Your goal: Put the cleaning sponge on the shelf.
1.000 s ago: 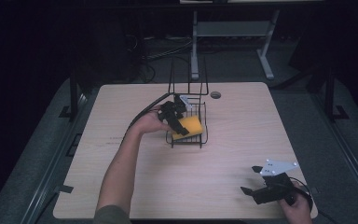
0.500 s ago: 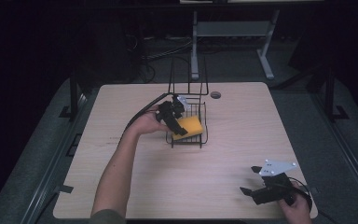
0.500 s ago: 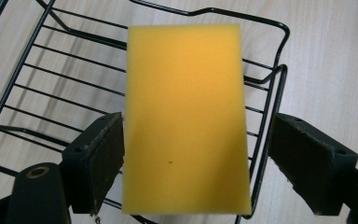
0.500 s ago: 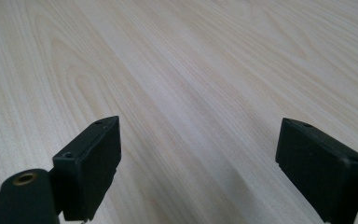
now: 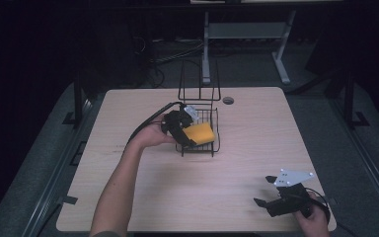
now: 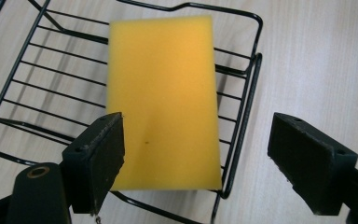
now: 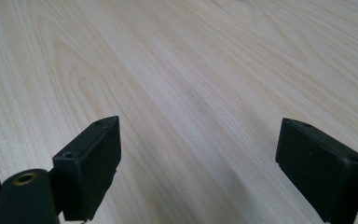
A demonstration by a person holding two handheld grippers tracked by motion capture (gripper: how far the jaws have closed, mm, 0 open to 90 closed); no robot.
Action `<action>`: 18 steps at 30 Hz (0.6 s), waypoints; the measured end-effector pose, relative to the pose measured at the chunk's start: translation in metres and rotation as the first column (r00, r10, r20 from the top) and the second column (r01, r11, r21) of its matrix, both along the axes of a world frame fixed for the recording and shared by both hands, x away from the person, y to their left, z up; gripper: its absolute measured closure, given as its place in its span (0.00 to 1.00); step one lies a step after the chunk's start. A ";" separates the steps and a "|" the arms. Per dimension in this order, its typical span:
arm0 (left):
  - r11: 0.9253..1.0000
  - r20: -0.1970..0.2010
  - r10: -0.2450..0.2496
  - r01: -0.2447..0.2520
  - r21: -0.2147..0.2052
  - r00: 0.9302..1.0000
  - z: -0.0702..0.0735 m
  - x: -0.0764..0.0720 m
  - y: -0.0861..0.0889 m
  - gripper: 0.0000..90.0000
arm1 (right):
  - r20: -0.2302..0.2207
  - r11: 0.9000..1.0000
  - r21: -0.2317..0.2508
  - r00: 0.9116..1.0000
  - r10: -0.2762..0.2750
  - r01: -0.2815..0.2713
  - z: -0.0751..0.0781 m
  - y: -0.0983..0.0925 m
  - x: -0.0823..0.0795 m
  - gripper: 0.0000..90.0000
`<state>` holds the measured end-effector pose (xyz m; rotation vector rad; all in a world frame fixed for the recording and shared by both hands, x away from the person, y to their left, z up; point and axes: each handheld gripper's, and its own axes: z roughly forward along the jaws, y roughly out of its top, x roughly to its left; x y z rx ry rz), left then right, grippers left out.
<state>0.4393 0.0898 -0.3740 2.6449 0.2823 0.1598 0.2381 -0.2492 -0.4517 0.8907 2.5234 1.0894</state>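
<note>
A yellow sponge (image 5: 201, 133) (image 6: 163, 93) lies flat in a small black wire basket (image 5: 217, 129) (image 6: 257, 74) near the middle of the table. At the basket's left side my left gripper (image 5: 183, 132) (image 6: 196, 163) is open and holds nothing. One jaw overlaps the sponge's near corner and the other hangs outside the basket rim, over the wood. Whether a jaw touches the sponge, I cannot tell. My right gripper (image 5: 264, 191) (image 7: 198, 168) is open and empty, low over bare wood at the near right corner of the table.
The light wooden table (image 5: 256, 148) has a round cable hole (image 5: 228, 100) at the back. A tall wire frame (image 5: 200, 79) rises behind the basket. Beyond the table's edges are dark floor and a desk frame (image 5: 246, 34).
My left hand has shifted slightly to the left at the basket. The sponge stays in the basket. The right gripper has not moved.
</note>
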 end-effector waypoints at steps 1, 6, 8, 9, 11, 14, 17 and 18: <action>1.000 0.004 -0.002 0.002 -0.001 1.000 0.000 -0.001 0.001 0.20 | 0.000 1.000 0.001 1.000 -0.001 0.001 0.000 0.000 0.000 0.15; 1.000 0.015 0.000 0.000 -0.002 1.000 0.000 -0.008 0.002 0.20 | 0.005 1.000 -0.010 1.000 0.002 -0.002 0.000 0.000 0.000 0.15; 1.000 0.016 -0.003 0.003 -0.012 1.000 0.000 -0.011 0.002 0.21 | 0.009 1.000 -0.011 1.000 0.004 -0.004 0.001 0.000 0.000 0.15; 1.000 0.018 -0.006 0.006 -0.003 1.000 0.000 -0.013 0.003 0.21 | 0.009 1.000 -0.012 1.000 0.005 -0.005 0.001 0.000 0.000 0.15; 1.000 0.014 -0.005 0.005 -0.006 1.000 -0.001 -0.016 0.003 0.21 | 0.013 1.000 -0.014 1.000 0.009 -0.009 0.001 0.001 0.000 0.15; 1.000 0.010 -0.007 0.007 0.005 1.000 -0.003 -0.020 0.004 0.21 | 0.008 1.000 -0.011 1.000 0.005 -0.005 0.001 0.001 0.000 0.15; 1.000 0.015 -0.008 0.009 -0.011 1.000 -0.003 -0.027 0.006 0.21 | 0.007 1.000 -0.010 1.000 0.003 -0.003 0.001 0.001 0.000 0.15; 1.000 0.017 -0.014 0.014 -0.004 1.000 -0.003 -0.028 0.006 0.21 | 0.010 1.000 -0.013 1.000 0.006 -0.006 0.001 0.000 0.000 0.15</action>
